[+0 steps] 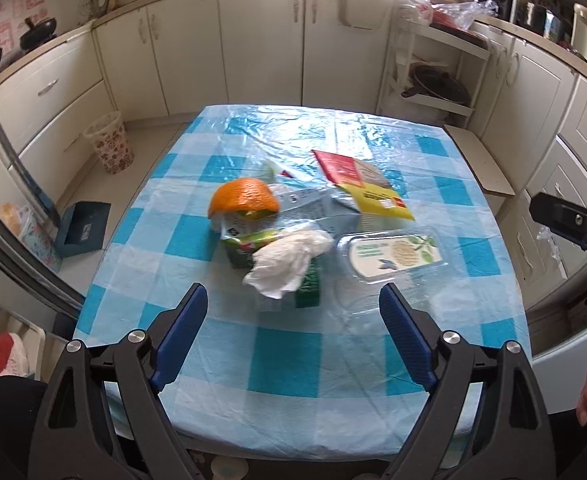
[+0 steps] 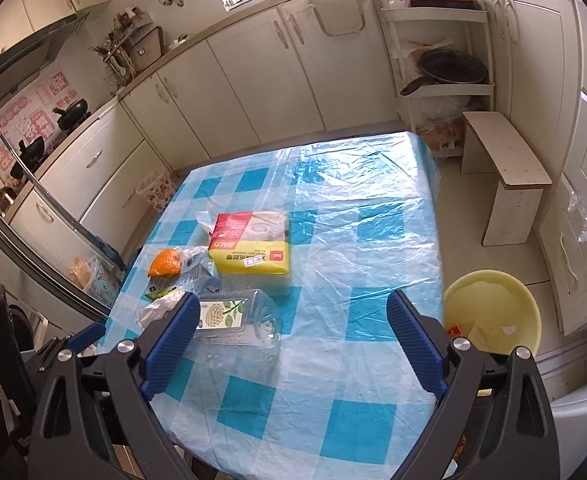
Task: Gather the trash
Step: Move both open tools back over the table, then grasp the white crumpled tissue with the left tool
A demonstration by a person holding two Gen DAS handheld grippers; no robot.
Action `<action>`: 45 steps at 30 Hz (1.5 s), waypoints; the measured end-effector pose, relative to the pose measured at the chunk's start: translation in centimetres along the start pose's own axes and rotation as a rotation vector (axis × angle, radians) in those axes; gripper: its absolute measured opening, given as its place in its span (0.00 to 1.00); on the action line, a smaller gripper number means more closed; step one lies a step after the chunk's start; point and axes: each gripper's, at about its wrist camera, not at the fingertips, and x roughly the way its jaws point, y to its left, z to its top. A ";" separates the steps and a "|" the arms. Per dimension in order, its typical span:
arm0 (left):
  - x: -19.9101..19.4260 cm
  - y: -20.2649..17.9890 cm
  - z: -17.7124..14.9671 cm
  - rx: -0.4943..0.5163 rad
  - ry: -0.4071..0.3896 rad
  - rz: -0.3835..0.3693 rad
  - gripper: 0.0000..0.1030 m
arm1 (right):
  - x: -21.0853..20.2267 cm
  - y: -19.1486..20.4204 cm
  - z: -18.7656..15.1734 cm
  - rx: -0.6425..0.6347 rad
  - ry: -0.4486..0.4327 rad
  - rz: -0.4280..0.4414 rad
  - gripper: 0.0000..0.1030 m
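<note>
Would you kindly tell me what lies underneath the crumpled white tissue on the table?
The crumpled white tissue rests on a green printed carton, whose edge also shows below it. Most of the carton's middle is covered, so its label and anything else beneath cannot be seen.

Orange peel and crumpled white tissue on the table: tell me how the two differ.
The orange peel is bright orange and holds a firm domed shape; the crumpled white tissue is white, soft and shapeless. The peel lies farther from the left gripper; the tissue lies nearer, just beyond its open fingers. Both rest on wrappers in the same trash pile on the checked tablecloth, untouched.
</note>
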 end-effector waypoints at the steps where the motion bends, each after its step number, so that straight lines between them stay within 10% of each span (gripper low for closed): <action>1: 0.2 0.7 0.0 -0.011 0.003 -0.003 0.82 | 0.4 0.3 0.0 -0.005 0.006 0.000 0.88; 15: 3.5 7.1 -0.2 -0.133 0.059 -0.050 0.83 | 4.5 5.1 -0.3 -0.099 0.101 0.034 0.88; 32: 5.8 3.7 0.7 -0.072 0.049 -0.158 0.85 | 6.4 4.4 -0.6 -0.058 0.149 0.029 0.88; 45: 6.8 5.0 0.7 -0.133 0.078 -0.196 0.21 | 7.5 4.6 -0.7 -0.051 0.174 0.048 0.88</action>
